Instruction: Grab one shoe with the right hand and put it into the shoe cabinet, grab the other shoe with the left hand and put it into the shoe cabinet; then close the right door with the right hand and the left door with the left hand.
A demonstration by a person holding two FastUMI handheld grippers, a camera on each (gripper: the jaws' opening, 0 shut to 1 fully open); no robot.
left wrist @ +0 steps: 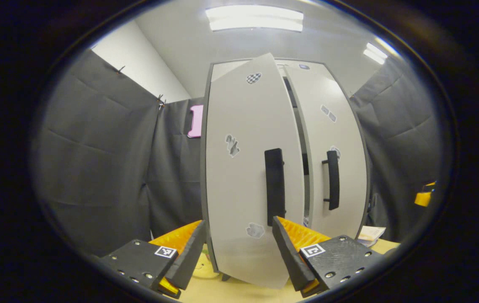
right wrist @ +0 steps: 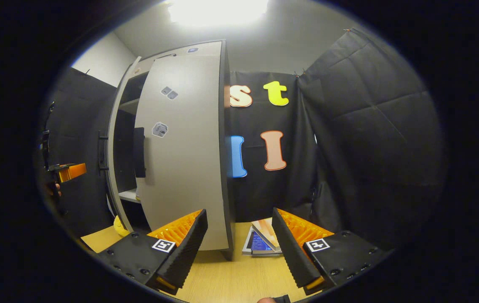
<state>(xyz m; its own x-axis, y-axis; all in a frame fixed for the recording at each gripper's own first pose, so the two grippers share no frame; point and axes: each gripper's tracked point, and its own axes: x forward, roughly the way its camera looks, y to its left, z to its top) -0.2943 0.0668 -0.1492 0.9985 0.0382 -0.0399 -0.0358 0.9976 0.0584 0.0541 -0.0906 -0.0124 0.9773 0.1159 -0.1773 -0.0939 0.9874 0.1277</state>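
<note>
wooden table [right wrist: 222,277] in a black-curtained booth, carrying: shoe cabinet [left wrist: 340,126], upright; left door [left wrist: 243,176] ajar, dark handle [left wrist: 274,185]; right door [right wrist: 180,160] nearly closed. left tool [left wrist: 237,248] wide open, empty, straddling left door's lower edge. right tool [right wrist: 239,240] wide open, empty. booklets [right wrist: 262,242] beside cabinet.

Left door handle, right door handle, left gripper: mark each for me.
left door handle [left wrist: 274,185], left gripper view, mid bar.
right door handle [left wrist: 333,180], left gripper view, mid bar.
left gripper [left wrist: 239,248], left gripper view, between fingertips.

Your shoe cabinet [left wrist: 332,139] stands on the tabletop [right wrist: 231,277], left door [left wrist: 248,176] ajar, booklets [right wrist: 264,242] beside its right foot.
</note>
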